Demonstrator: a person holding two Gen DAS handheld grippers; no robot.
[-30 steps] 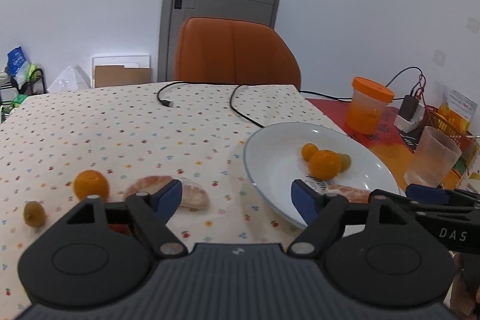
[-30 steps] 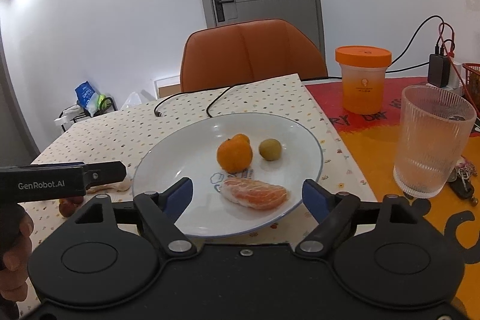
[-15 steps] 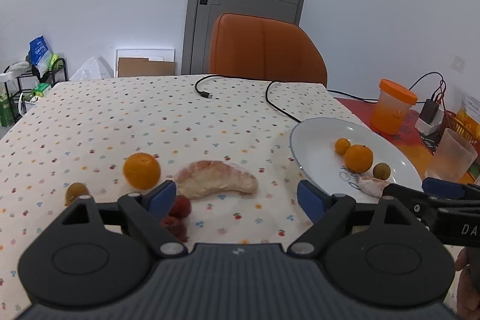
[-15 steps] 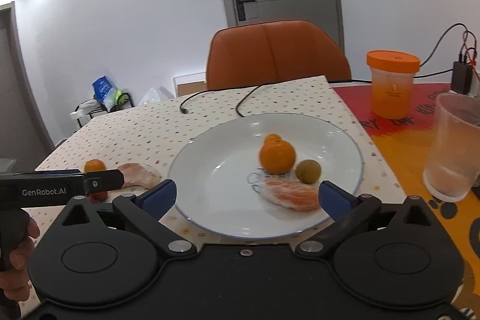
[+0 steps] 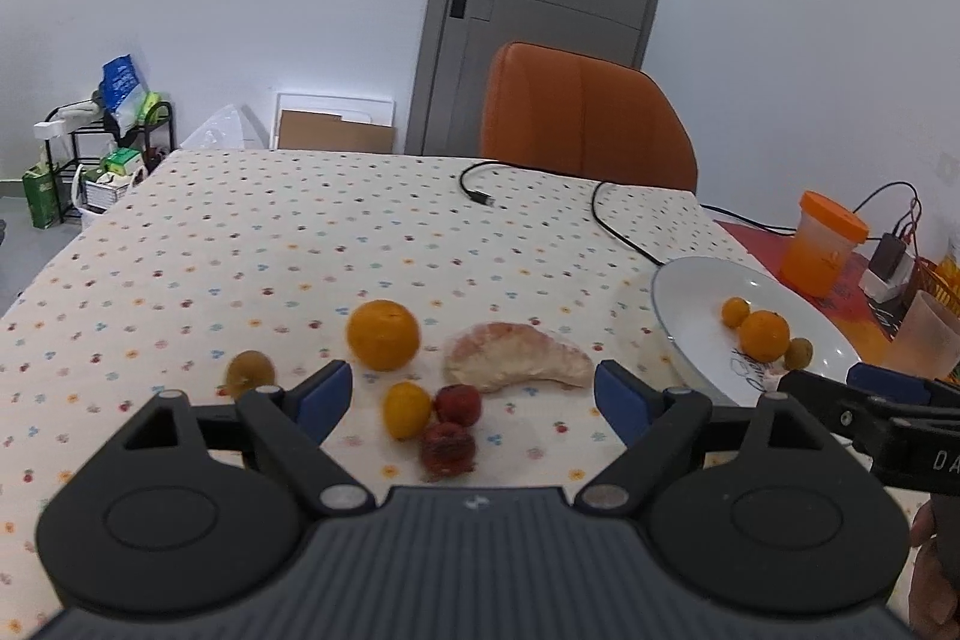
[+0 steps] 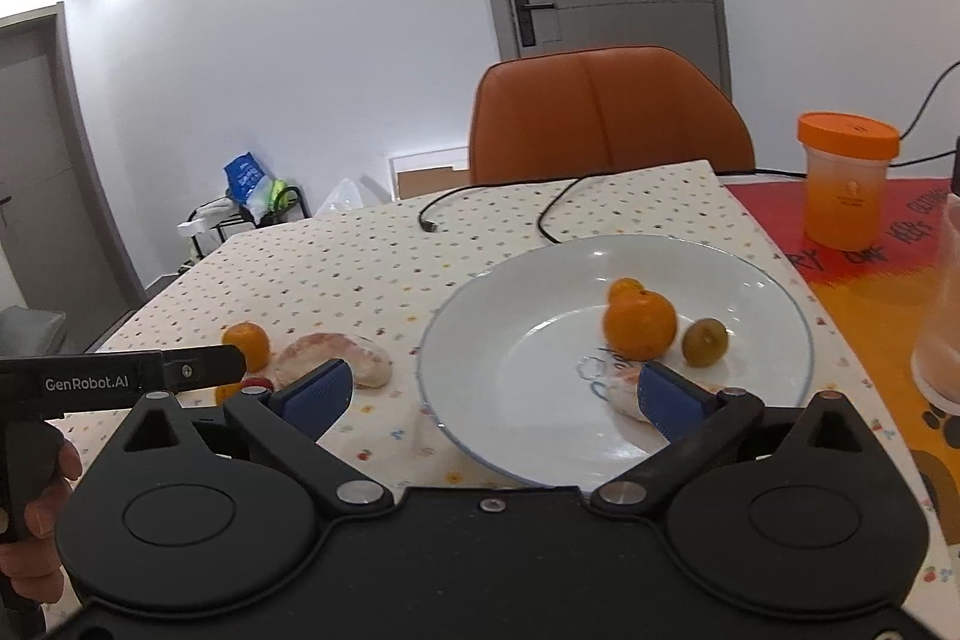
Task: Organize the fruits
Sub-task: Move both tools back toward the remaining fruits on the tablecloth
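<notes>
on tablecloth [image 6: 336,268], plate [image 6: 516,388] holds orange [image 6: 639,322], small fruits.

Both grippers were black, with blue ribbed pads [image 6: 315,394] and silver pivot screws [image 5: 343,497]; the left gripper [image 5: 474,397] carried white "GenRobot.AI" lettering along its side.

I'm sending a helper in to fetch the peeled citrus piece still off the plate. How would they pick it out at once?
Start at the white plate on the spotted tablecloth and look just off its rim, towards the loose fruit. The peeled citrus piece lies flat on the cloth there, beside a round orange. Unlike its small, round, smooth neighbours, it is a pale pink crescent and the longest of them.
</notes>
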